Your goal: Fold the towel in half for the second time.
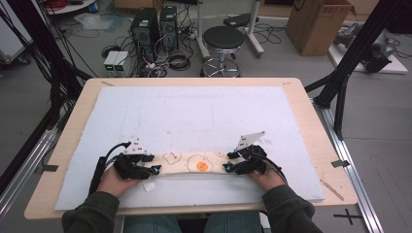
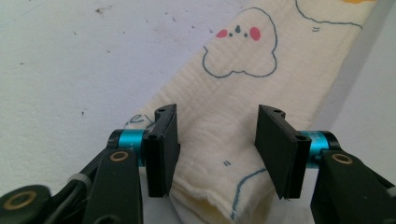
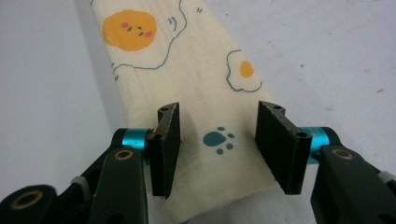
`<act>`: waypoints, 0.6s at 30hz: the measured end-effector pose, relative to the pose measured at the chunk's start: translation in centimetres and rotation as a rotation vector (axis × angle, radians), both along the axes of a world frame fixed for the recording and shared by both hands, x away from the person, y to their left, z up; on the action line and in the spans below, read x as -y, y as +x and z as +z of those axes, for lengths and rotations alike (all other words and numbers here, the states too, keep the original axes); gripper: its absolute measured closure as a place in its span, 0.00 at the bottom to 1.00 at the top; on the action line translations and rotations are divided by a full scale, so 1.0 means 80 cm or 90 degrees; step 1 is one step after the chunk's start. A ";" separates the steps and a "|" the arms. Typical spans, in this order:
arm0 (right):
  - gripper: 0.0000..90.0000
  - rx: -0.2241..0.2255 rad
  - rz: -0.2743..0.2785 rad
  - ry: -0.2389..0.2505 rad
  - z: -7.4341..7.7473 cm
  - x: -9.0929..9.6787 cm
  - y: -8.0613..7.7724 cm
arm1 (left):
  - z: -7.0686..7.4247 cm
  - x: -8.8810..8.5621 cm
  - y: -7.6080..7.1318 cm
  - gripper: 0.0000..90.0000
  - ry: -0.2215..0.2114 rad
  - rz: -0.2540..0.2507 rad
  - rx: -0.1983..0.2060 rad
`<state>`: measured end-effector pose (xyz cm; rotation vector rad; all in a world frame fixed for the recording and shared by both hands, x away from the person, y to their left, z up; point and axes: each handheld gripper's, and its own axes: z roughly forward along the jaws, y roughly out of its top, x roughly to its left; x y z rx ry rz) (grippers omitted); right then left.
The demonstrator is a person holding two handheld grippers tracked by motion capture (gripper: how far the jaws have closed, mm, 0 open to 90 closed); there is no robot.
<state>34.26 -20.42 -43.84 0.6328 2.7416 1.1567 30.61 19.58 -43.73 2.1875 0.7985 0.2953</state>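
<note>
Near the table's front edge, a folded cream cloth [image 1: 194,162] with egg and cloud prints lies flat on the white mat [image 1: 194,111]. The left gripper [image 1: 154,169] and right gripper [image 1: 228,167] sit at its two ends, jaws parted, pads off the fabric. A small white scrap [image 1: 148,186] lies just beside the left hand [image 1: 112,182]. Beyond the table stand a black stool [image 1: 223,39], computer towers [image 1: 145,26] and a cardboard box [image 1: 318,24].

The left tongs [image 2: 217,156] are standing open over the end of a cream printed cloth [image 2: 224,107] lying on the white worktop [image 2: 70,70].
</note>
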 end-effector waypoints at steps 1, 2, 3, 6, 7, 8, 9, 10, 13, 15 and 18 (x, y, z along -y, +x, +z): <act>0.56 0.005 0.003 0.000 0.000 0.000 0.000 | 0.000 0.000 0.000 0.55 0.001 -0.002 0.001; 0.56 0.007 0.003 0.001 -0.001 0.000 -0.001 | 0.000 0.000 -0.001 0.55 0.003 -0.003 0.002; 0.56 0.010 0.003 0.004 -0.001 0.000 -0.001 | 0.000 0.001 -0.001 0.55 0.003 -0.002 0.003; 0.56 0.003 -0.006 0.026 -0.004 0.004 -0.001 | 0.000 0.002 -0.002 0.54 0.008 -0.001 0.008; 0.55 -0.002 -0.009 0.027 -0.004 0.004 -0.001 | 0.000 0.002 -0.001 0.54 0.007 -0.002 0.006; 0.54 -0.004 -0.014 0.030 -0.004 0.003 -0.001 | 0.001 0.001 -0.001 0.54 0.007 -0.003 0.005; 0.53 -0.004 -0.016 0.033 -0.003 0.003 -0.002 | 0.001 0.002 -0.001 0.54 0.004 -0.002 0.006; 0.52 -0.008 -0.016 0.037 -0.002 0.003 -0.002 | 0.002 0.001 -0.001 0.54 0.000 -0.002 0.002; 0.49 -0.024 -0.037 0.099 0.005 0.013 0.000 | 0.008 -0.002 -0.001 0.51 -0.024 -0.002 0.000; 0.49 -0.031 -0.055 0.125 0.009 0.022 0.002 | 0.015 -0.005 0.000 0.50 -0.043 0.001 0.008; 0.49 -0.038 -0.075 0.146 0.011 0.031 0.010 | 0.023 -0.008 0.004 0.49 -0.069 0.012 0.016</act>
